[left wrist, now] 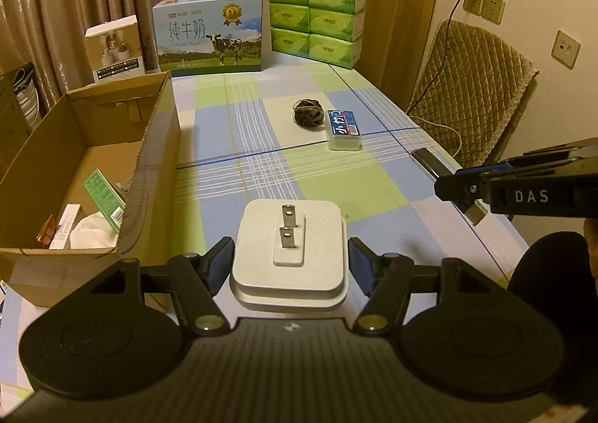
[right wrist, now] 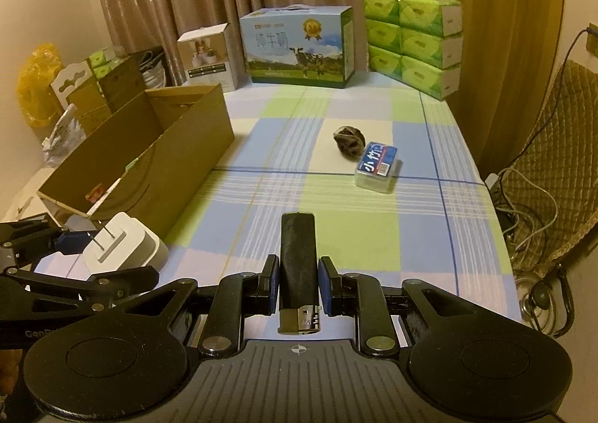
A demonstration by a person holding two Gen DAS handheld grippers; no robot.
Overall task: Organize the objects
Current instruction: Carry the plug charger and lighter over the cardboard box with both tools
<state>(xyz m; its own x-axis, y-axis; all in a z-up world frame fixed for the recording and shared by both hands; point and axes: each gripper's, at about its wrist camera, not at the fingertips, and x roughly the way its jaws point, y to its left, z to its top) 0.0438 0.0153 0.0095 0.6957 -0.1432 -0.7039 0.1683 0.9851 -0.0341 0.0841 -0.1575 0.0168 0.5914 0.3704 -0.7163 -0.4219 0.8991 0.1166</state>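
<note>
My left gripper (left wrist: 289, 260) is open around a white charger plug (left wrist: 289, 247) that lies prongs-up on the checked tablecloth; small gaps show at both pads. The plug also shows in the right wrist view (right wrist: 123, 245). My right gripper (right wrist: 298, 283) straddles a black lighter (right wrist: 298, 262) with its metal head toward the camera; narrow gaps show beside both pads. The lighter also shows in the left wrist view (left wrist: 429, 161). An open cardboard box (left wrist: 157, 146) stands at the left with several small packs inside. A dark hair scrunchie (left wrist: 307, 112) and a clear toothpick box (left wrist: 344, 129) lie mid-table.
A milk carton case (left wrist: 209, 34), a small white box (left wrist: 116, 49) and stacked green tissue packs (left wrist: 317, 19) stand at the table's far end. A padded chair (left wrist: 474, 94) and cables are at the right. Bags and boxes (right wrist: 74, 94) sit left of the table.
</note>
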